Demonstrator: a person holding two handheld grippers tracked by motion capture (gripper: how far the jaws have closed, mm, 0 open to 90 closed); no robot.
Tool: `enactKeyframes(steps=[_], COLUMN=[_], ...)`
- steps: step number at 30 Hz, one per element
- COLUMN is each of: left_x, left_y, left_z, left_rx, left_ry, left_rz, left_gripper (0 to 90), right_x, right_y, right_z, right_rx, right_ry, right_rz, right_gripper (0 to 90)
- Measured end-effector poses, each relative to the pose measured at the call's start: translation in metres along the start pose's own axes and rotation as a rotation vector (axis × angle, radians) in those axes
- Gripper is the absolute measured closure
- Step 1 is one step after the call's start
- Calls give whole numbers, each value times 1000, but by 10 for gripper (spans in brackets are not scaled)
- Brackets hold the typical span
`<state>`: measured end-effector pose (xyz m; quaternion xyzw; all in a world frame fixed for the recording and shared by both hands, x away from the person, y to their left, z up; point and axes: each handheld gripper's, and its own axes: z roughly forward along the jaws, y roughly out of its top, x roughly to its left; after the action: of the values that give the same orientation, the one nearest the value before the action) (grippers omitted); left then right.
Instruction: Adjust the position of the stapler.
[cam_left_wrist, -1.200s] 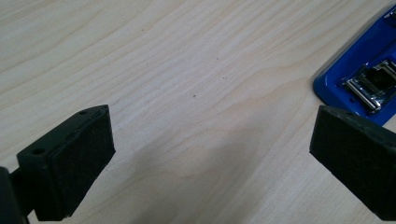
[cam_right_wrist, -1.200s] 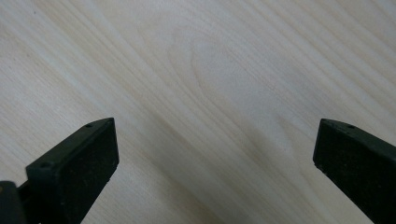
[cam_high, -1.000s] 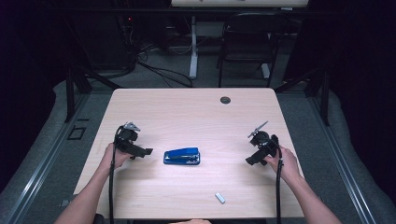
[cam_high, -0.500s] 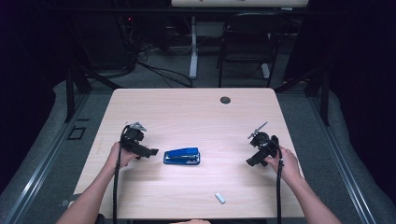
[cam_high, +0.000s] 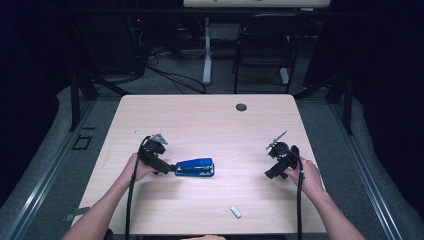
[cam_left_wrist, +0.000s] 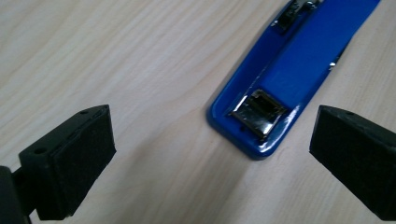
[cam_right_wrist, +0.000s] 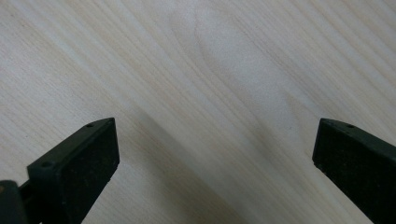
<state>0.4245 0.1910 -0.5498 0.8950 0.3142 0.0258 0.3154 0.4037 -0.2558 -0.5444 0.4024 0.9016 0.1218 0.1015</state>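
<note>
A blue stapler (cam_high: 196, 167) lies flat near the middle of the light wooden table (cam_high: 210, 125). My left gripper (cam_high: 171, 169) is at its left end, open, with the stapler's rounded end (cam_left_wrist: 261, 116) ahead of the wide-apart jaws and nothing held between them. My right gripper (cam_high: 271, 174) rests at the table's right side, held by a hand. Its jaws stand wide open (cam_right_wrist: 215, 172) over bare wood.
A small strip of staples (cam_high: 235, 212) lies near the front edge of the table. A dark round grommet (cam_high: 241, 107) sits at the far edge. A black chair (cam_high: 265, 45) and cables are on the floor beyond the table.
My left gripper has slid right toward the stapler and now reaches its left end. The right gripper has hardly moved.
</note>
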Motion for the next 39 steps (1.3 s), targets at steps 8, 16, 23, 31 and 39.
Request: enactKeyframes(steps=[8, 16, 23, 31, 39], left_x=[-12, -19, -22, -26, -28], left_y=[8, 11, 15, 19, 19], left_z=[11, 19, 23, 29, 30], left_rx=[10, 13, -1, 2, -1], left_ry=[-36, -45, -66, -85, -108], left_rz=[21, 44, 79, 118, 144], left_gripper=[1, 151, 262, 388, 502], right_x=[0, -1, -1, -2, -2], right_y=[0, 0, -1, 0, -1], right_z=[0, 1, 1, 0, 1], right_rx=[3, 8, 1, 14, 1], right_ry=[0, 1, -2, -4, -7], right_rz=[1, 6, 13, 4, 15], right_gripper=[3, 9, 10, 11, 13])
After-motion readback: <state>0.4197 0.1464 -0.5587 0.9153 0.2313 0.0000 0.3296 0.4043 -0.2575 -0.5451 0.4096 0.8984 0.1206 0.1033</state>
